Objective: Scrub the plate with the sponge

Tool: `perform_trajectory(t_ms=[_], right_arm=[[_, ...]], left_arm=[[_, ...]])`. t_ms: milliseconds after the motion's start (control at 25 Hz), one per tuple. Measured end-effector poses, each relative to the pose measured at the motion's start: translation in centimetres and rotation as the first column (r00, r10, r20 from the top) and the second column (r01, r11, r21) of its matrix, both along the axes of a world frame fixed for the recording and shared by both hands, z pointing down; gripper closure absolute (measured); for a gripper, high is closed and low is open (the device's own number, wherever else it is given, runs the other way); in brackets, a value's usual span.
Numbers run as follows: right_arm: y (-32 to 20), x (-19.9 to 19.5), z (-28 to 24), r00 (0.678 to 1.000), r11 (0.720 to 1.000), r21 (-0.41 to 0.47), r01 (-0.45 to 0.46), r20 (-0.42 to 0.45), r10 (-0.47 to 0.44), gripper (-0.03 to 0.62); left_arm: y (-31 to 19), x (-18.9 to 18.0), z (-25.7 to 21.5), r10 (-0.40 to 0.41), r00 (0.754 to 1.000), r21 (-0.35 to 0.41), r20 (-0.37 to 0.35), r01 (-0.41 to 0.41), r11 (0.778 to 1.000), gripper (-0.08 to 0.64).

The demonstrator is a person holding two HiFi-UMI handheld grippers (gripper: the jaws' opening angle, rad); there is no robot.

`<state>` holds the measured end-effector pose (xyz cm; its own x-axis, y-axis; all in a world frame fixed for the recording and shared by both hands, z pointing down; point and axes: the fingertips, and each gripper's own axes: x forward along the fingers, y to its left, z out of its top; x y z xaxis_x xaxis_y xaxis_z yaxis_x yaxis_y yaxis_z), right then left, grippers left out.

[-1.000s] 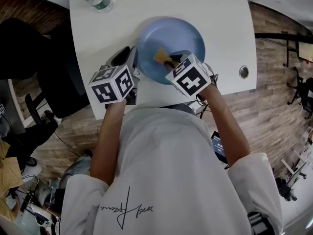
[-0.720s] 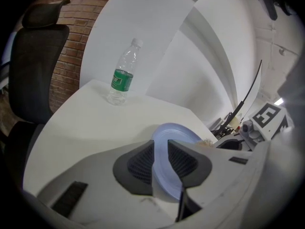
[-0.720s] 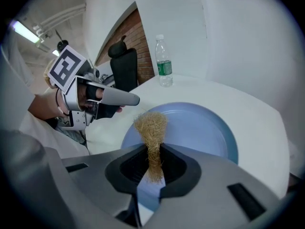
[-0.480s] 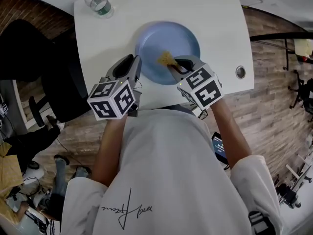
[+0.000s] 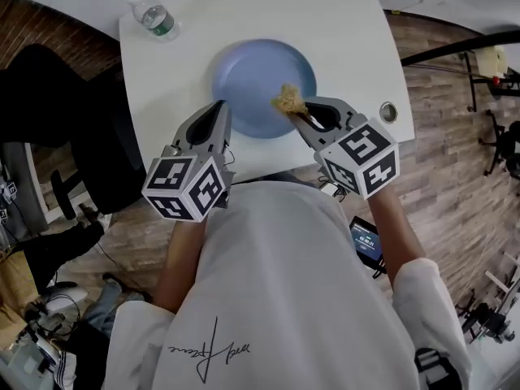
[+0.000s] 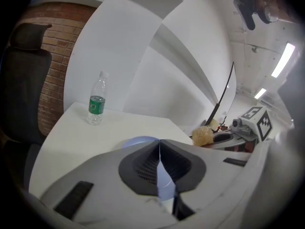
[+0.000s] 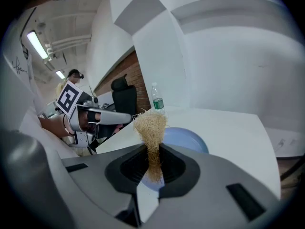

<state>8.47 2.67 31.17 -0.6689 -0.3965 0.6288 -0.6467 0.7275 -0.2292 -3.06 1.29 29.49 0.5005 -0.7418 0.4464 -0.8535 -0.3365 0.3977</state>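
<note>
A blue plate lies empty on the white table. My right gripper hangs above the plate's near right rim, shut on a tan fibrous sponge that sticks up from its jaws. The left gripper hovers over the plate's near left edge. Its jaws have just been closing and now meet at the tip with nothing between them. In the left gripper view the plate peeks out behind the jaws, with the sponge to the right.
A clear water bottle with a green label stands at the table's far left corner. A round cable hole sits near the table's right edge. A black office chair stands left of the table, over a wood floor.
Both grippers have lifted off the plate and drawn back toward the person. The sponge rose with the right gripper. The left jaws have come together, empty.
</note>
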Motion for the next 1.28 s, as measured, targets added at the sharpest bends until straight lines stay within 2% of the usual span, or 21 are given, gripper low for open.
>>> perform_trajectory(t_ms=[200, 520, 880, 1280], right_arm=[[1.1, 1.6, -2.6, 1.0, 0.999, 0.044, -0.013, 0.026, 0.012, 0.548], [2.3, 3.1, -5.8, 0.997, 0.993, 0.109, -0.048, 0.071, 0.041, 0.548], [3.6, 3.6, -7.5, 0.996, 0.986, 0.154, -0.066, 0.07, 0.056, 0.548], [4.8, 4.1, -9.5, 0.994, 0.98, 0.185, -0.079, 0.085, 0.064, 0.548]], left_arm=[[1.0, 1.7, -2.4, 0.031, 0.999, 0.064, -0.018, -0.029, 0.998, 0.566], [2.1, 2.6, -5.6, 0.03, 0.999, 0.153, -0.024, -0.026, 0.988, 0.565], [2.5, 3.6, -7.8, 0.045, 0.999, 0.201, -0.027, -0.038, 0.979, 0.566], [4.3, 5.0, -9.0, 0.073, 0.996, 0.211, -0.053, -0.06, 0.976, 0.566]])
